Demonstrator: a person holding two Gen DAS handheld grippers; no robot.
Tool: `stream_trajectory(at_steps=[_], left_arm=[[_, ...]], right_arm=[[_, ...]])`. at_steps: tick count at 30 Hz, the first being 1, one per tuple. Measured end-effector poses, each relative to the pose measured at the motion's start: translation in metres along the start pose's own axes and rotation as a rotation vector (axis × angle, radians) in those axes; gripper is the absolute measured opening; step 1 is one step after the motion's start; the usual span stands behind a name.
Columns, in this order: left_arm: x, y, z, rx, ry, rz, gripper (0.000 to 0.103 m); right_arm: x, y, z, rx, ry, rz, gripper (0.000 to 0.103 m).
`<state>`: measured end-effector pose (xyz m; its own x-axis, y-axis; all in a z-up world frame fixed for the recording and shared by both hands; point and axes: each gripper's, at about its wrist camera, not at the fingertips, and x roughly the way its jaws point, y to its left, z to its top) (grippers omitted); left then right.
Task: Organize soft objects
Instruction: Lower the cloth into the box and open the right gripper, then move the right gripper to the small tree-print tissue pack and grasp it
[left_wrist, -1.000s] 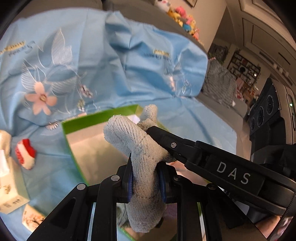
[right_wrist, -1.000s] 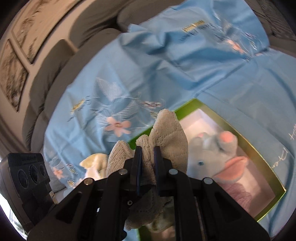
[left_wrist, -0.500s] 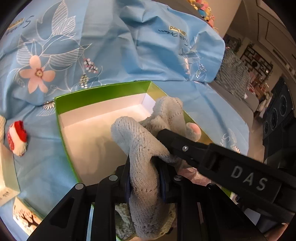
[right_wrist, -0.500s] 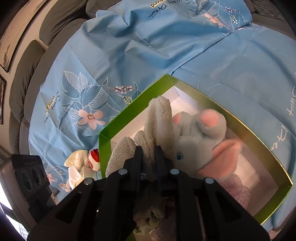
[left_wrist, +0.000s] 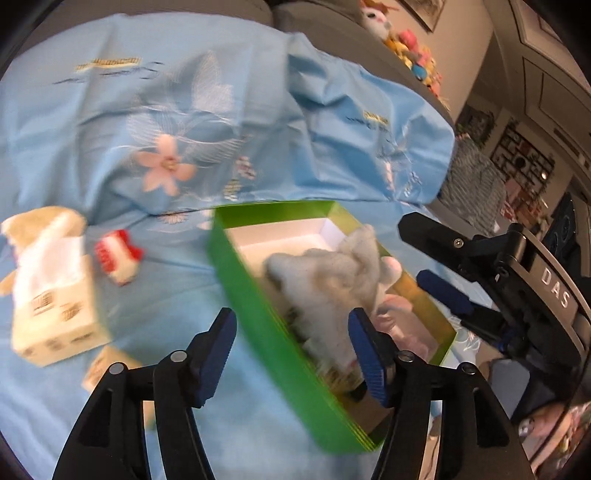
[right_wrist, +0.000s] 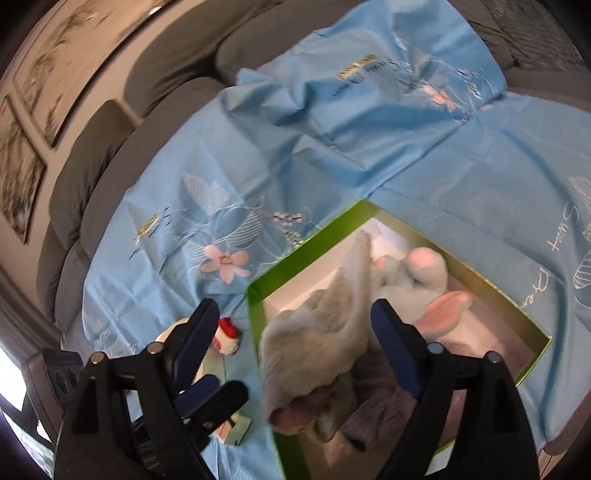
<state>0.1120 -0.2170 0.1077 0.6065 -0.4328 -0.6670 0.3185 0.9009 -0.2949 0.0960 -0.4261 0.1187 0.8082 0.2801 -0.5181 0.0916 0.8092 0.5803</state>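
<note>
Blue rubber pads line the fingers of both hand-held grippers, and both pairs stand spread wide with nothing between them. Nearest in the left wrist view, the left gripper (left_wrist: 291, 347) straddles the near wall of the green box (left_wrist: 258, 295), one finger outside it over the cloth, the other above the box's inside. In the right wrist view the right gripper (right_wrist: 295, 350) is likewise wide apart, its fingers either side of the grey towel (right_wrist: 317, 332) without touching it.

That grey towel (left_wrist: 332, 288) lies slumped in the green box (right_wrist: 255, 306), bunched against the near left corner and rising toward the middle. Just behind it, touching it, sits a grey plush elephant (right_wrist: 417, 273) with pink ears. A lilac soft item (right_wrist: 384, 402) lies under the towel's near end; what it is cannot be made out.

Left of the box, on the light blue floral sheet (left_wrist: 166, 122), lie a small red and white soft toy (left_wrist: 118, 254) and, further left, a tissue box (left_wrist: 55, 302) with a beige plush (left_wrist: 40, 218) behind it. A small card packet (left_wrist: 107, 365) lies near the left gripper.

Beyond, the sheet drapes over a grey sofa (right_wrist: 110, 147). Colourful plush toys (left_wrist: 402, 44) line the sofa's back in the left view.
</note>
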Motion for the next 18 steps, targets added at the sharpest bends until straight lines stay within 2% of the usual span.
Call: stream_trajectory(at_steps=[3, 10, 18], left_arm=[[-0.022, 0.026, -0.013, -0.066, -0.034, 0.031, 0.069], [-0.054, 0.087, -0.047, -0.187, -0.042, 0.120, 0.070], [-0.062, 0.125, -0.083, -0.307, -0.027, 0.117, 0.070]], right_arm=[[0.001, 0.021, -0.009, -0.066, 0.010, 0.003, 0.086], [0.006, 0.061, -0.038, -0.160, 0.070, 0.064, 0.087], [0.027, 0.096, -0.068, -0.240, 0.191, 0.143, 0.087]])
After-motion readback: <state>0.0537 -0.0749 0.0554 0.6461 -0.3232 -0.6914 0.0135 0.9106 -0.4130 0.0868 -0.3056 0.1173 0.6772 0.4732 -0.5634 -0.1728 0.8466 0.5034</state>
